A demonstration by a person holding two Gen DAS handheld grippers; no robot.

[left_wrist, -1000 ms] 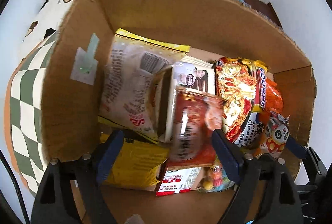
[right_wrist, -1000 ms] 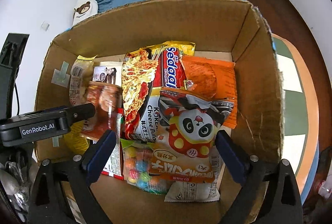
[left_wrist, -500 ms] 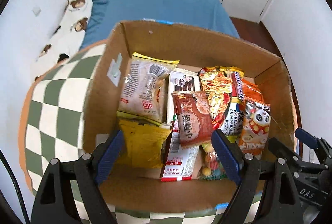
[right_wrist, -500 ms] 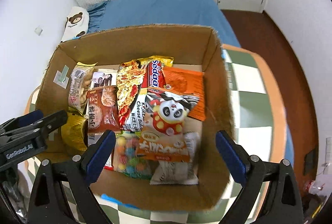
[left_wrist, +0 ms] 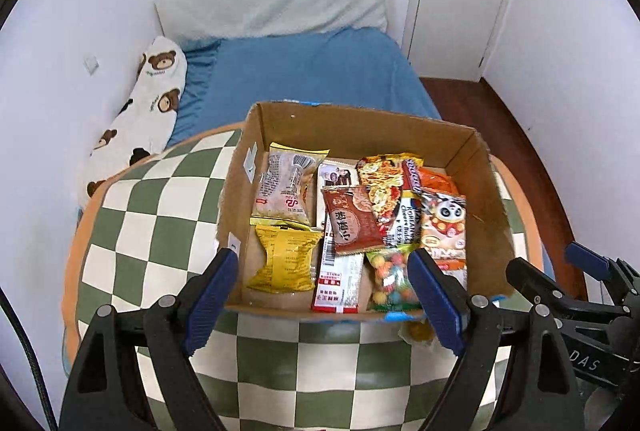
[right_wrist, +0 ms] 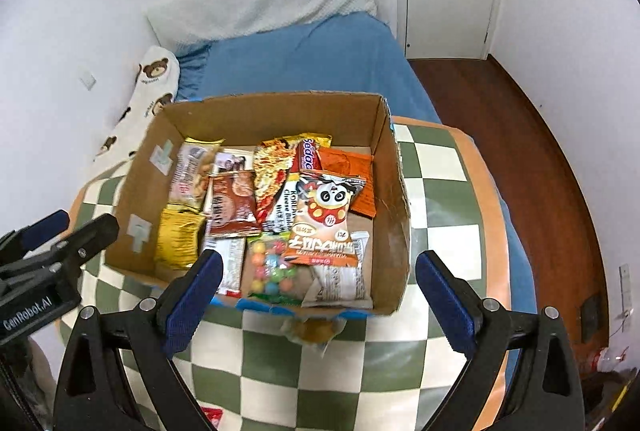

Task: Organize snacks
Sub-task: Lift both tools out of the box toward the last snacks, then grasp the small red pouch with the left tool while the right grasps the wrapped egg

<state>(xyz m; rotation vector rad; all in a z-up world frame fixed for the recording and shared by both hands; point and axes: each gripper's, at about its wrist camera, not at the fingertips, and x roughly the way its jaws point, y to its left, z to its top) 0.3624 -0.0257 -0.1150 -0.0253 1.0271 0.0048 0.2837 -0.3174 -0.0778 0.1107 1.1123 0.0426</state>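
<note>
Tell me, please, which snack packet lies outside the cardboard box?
The small amber packet on the checkered cloth, just below the box's near wall; every other packet lies inside.

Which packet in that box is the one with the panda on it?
Find the open cardboard box on the checkered table. The panda packet lies on top of the pile near the box's right wall, the only one showing a cartoon panda face, white above an orange band.

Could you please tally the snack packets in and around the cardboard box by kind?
Instant noodle packet: 1
Bag of coloured candy balls: 1
Panda-print packet: 1
Other packets in the cardboard box: 7
Packet on the table against the box's front: 1
Total: 11
</note>
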